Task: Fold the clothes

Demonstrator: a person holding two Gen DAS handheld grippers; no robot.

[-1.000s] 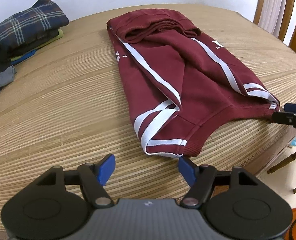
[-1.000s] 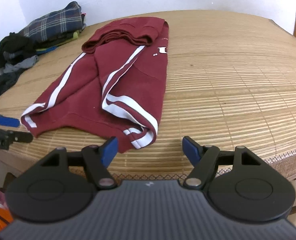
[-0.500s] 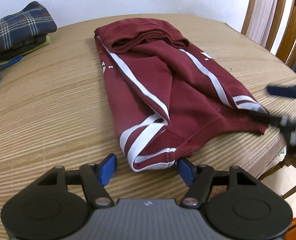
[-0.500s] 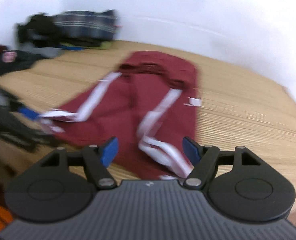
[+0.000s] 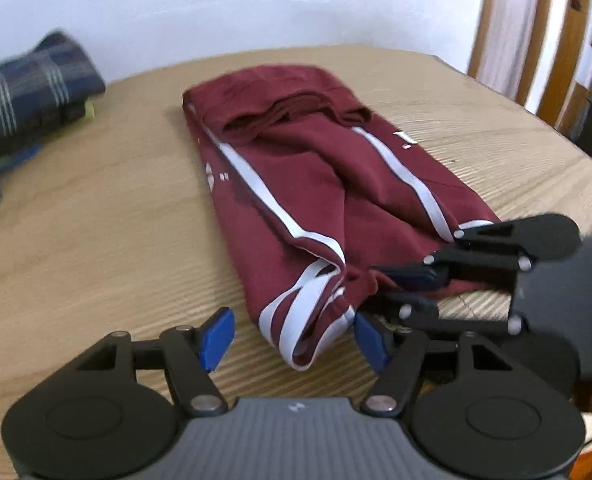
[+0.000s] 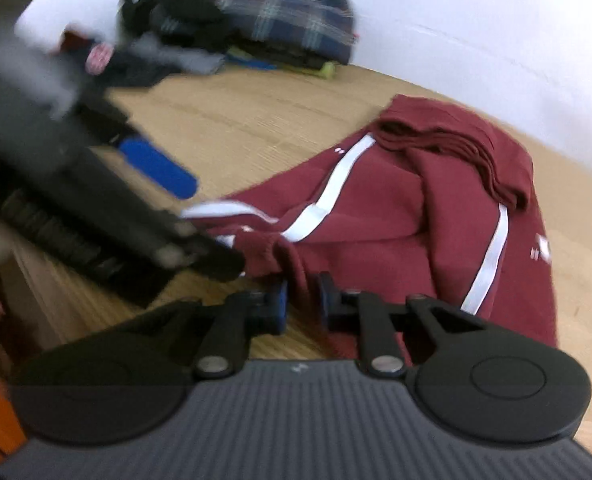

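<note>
Right gripper (image 6: 300,298) has just closed on the maroon hoodie's (image 5: 316,184) hem beside the open left gripper (image 5: 293,338), so lifting the fold can begin.

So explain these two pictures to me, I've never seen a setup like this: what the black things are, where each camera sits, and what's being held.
There is no robot arm. A person holds a two-finger gripper in each hand, each with a camera looking along its fingers. In the left camera's view the left gripper stands open around the striped cuff of a maroon hoodie lying on a bamboo-matted table. In the other view the right gripper has just been closing and pinches the hoodie's hem. A blurred pile of other clothes lies by the wall.
</note>
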